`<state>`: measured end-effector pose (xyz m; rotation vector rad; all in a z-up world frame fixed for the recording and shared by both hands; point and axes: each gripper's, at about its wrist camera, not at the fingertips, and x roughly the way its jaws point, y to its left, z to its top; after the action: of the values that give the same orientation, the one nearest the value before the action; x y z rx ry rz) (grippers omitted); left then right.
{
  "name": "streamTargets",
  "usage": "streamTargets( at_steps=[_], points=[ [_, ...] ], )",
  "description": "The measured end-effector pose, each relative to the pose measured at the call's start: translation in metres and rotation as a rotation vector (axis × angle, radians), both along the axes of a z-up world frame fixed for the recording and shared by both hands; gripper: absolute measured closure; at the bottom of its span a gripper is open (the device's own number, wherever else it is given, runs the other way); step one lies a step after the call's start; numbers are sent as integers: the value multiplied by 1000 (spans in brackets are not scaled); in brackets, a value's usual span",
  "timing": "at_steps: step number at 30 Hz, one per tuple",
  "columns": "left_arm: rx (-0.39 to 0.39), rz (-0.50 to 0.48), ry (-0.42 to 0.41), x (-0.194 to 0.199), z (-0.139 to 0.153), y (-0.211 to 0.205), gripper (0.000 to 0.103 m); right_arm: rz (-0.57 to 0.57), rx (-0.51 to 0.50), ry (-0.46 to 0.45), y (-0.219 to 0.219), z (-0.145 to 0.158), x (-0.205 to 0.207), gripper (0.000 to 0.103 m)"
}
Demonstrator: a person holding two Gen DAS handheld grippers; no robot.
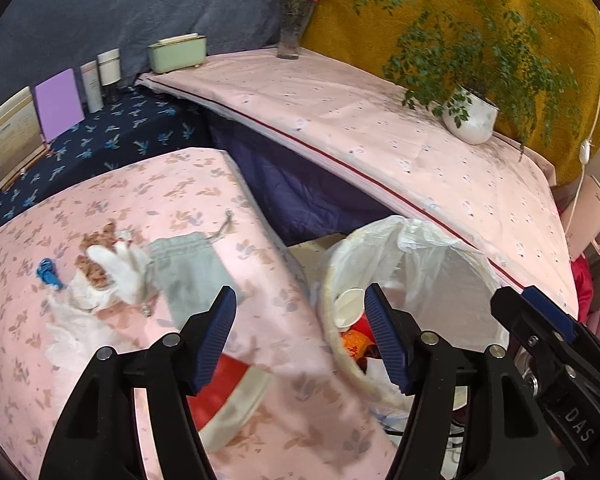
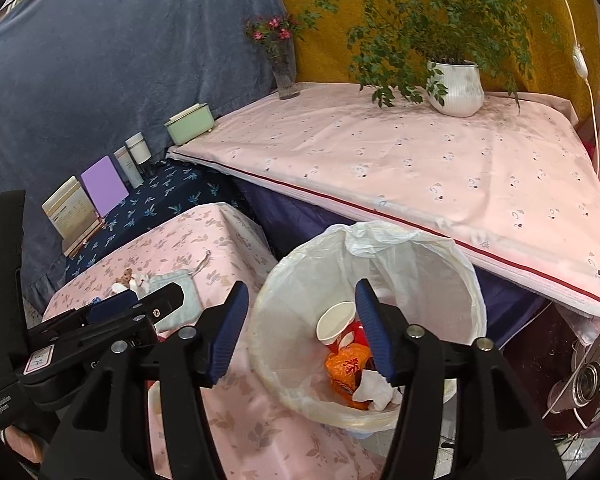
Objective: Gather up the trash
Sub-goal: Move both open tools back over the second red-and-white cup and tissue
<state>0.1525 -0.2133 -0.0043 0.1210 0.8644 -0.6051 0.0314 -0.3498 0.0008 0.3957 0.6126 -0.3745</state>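
Two released grippers, left gripper [image 1: 300, 336], right gripper [image 2: 298, 328], one lined bin [image 2: 440, 276], one paper cup [image 2: 334, 322] inside.

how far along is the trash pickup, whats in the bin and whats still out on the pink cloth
Partly done. The lined bin already holds a paper cup, an orange wrapper and a crumpled tissue. Nothing is in hand: the left gripper and right gripper are both open and empty. Still out on the pink cloth: a blue scrap and crumpled white paper, beside a grey pouch.
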Motion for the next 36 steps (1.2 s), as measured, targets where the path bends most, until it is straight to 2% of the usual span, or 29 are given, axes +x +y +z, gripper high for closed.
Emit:
streamTargets(
  at_steps=[5,7,14,22,31,36],
  points=[
    [15,64,-21,2,2,32,38,39,-1,-3,22,4,2,44],
    [17,90,-22,3,2,45,34,57,-2,4,33,4,5,43],
    [60,182,-34,5,-4,94,33,125,28,29,67,-7,10,43],
    [104,257,-23,7,-19,140,33,214,73,85,107,-38,16,43],
    [119,322,19,19,-53,188,33,297,140,145,140,-81,33,43],
    [121,315,50,25,-70,194,33,321,159,160,150,-95,46,43]
  ],
)
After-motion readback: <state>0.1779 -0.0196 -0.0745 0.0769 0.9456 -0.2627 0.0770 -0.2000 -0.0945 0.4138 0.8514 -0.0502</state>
